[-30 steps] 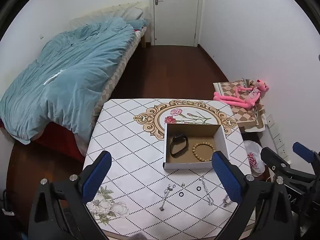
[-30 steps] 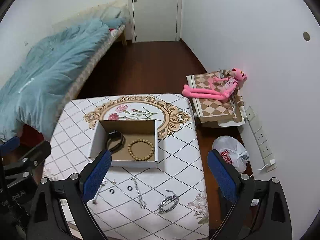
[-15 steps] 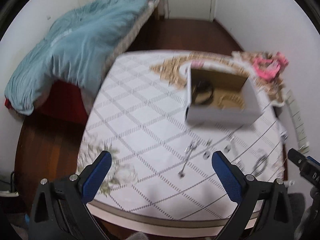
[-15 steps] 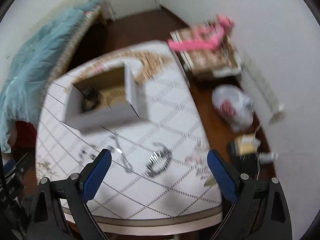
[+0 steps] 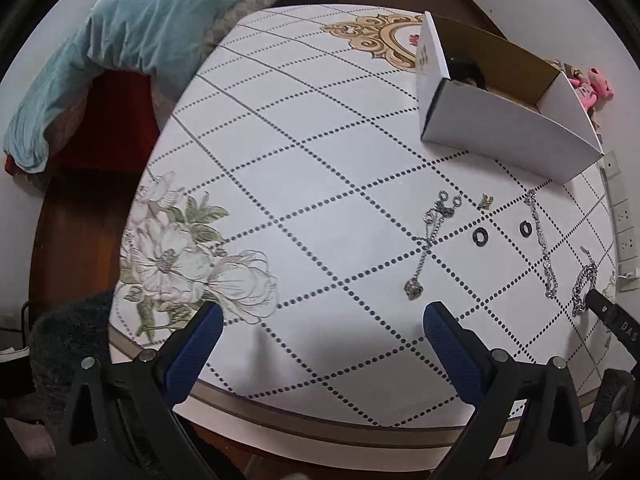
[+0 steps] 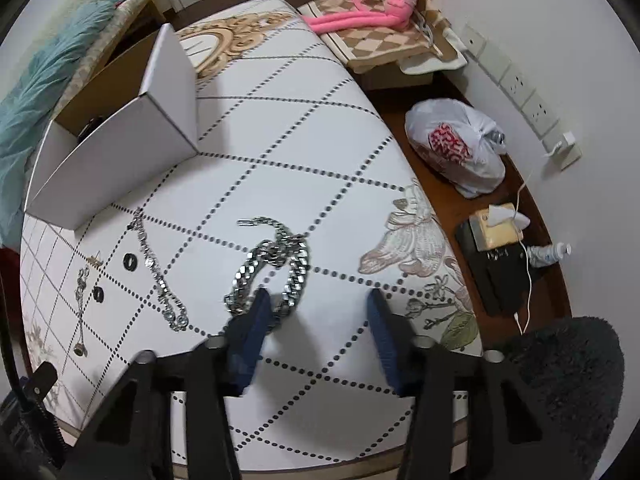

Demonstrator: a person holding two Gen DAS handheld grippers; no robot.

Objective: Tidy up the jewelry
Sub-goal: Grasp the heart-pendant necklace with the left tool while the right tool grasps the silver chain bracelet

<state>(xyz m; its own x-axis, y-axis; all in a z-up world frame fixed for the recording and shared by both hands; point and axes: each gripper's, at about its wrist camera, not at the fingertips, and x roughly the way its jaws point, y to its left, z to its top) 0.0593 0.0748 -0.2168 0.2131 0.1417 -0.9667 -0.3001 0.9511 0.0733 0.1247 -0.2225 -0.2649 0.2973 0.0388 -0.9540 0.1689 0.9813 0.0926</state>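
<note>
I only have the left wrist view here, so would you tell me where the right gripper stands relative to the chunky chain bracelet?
Observer: The right gripper hangs over the table's near edge. The chunky chain bracelet lies ahead of the finger nearer the white box, not between the fingers.
Operator: Are its jaws wide?
Observer: Partly. They have just been closing, with only bare tablecloth between them.
Operator: Is anything on the floor beyond that side of the table?
Observer: A tied white plastic bag and a tissue box.
</note>
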